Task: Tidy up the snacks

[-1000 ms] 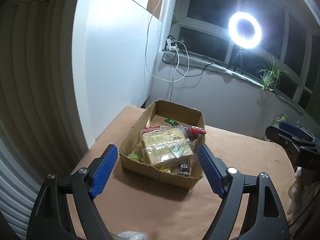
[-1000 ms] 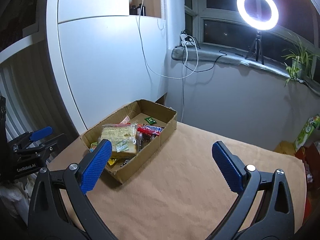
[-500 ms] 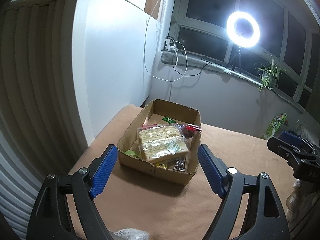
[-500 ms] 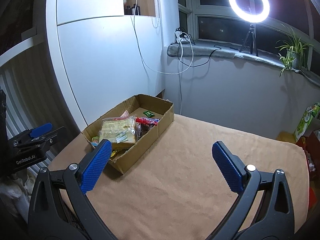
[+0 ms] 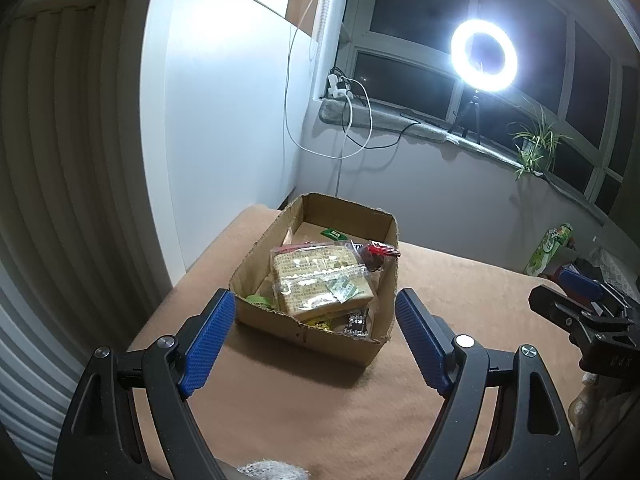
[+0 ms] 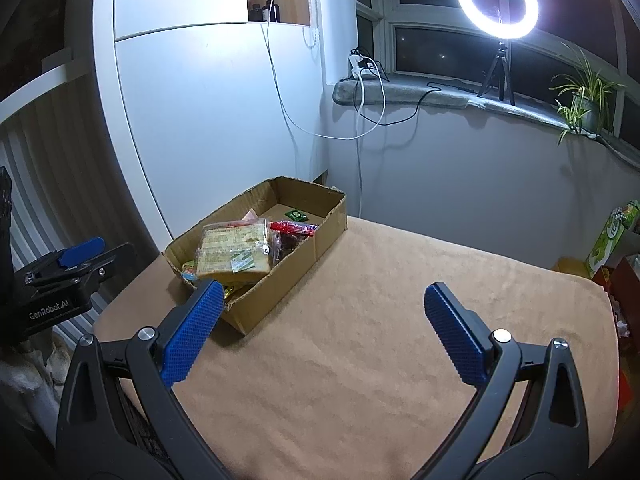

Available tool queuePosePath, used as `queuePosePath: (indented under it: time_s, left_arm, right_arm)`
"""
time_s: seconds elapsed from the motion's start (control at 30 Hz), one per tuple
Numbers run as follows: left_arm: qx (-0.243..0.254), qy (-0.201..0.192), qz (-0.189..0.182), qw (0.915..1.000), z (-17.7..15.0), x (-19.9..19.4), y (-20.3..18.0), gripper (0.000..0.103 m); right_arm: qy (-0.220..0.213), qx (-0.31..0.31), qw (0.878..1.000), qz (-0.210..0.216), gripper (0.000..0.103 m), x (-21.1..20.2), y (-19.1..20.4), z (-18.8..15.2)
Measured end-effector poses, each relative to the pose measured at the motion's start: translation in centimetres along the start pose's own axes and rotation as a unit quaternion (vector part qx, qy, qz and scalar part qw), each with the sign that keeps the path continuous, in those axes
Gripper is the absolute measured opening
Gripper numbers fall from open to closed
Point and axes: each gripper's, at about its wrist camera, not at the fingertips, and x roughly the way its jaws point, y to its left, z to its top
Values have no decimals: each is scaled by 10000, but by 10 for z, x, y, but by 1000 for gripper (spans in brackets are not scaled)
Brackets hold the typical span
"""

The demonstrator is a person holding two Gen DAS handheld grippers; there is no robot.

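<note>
Tabletop (image 6: 360, 340) w/ tan cover is bare apart from one cardboard box (image 5: 320, 276), which sits at its far-left corner by the white cabinet. All snacks visible are inside the box: a big clear bag of square crackers (image 5: 320, 280) lies on top of the pile at the near end, a red-wrapped bar (image 5: 380, 249) sits against the right wall just behind it, a small green packet (image 5: 334, 234) lies flat on the box floor toward the far end, and small dark & yellow wrappers (image 5: 348, 320) are tucked under the cracker bag at the near wall. Left tool (image 5: 314, 336) hangs above the tabletop w/ jaws spread wide, nothing between them; right tool (image 6: 320, 328) is likewise released and empty, over bare tabletop. Key relation – the box lies straight ahead of the left tool, long axis running away from it, near short wall roughly framed by its jaws; from the right tool the box lies ahead and off to the left, so the left tool is nearer. Scene fits either snacks gathered into the box or a jumble still to be sorted – can't tell which.
</note>
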Motion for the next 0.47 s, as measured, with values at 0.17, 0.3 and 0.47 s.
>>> queuePosePath:
  time_s: [0.17, 0.3, 0.47]
  left_arm:
    - [23, 1, -47, 10000, -2, -2, -2, 82]
    - [85, -47, -108, 9999, -2, -8, -6, 82]
    - [136, -167, -64, 9997, -3, -15, -10, 82]
  right_arm:
    - [18, 17, 10000, -33, 102, -5, 1, -6]
    - [-10, 20, 10000, -69, 102, -12, 1, -9]
    - [-31, 32, 10000, -80, 102, -15, 2, -8]
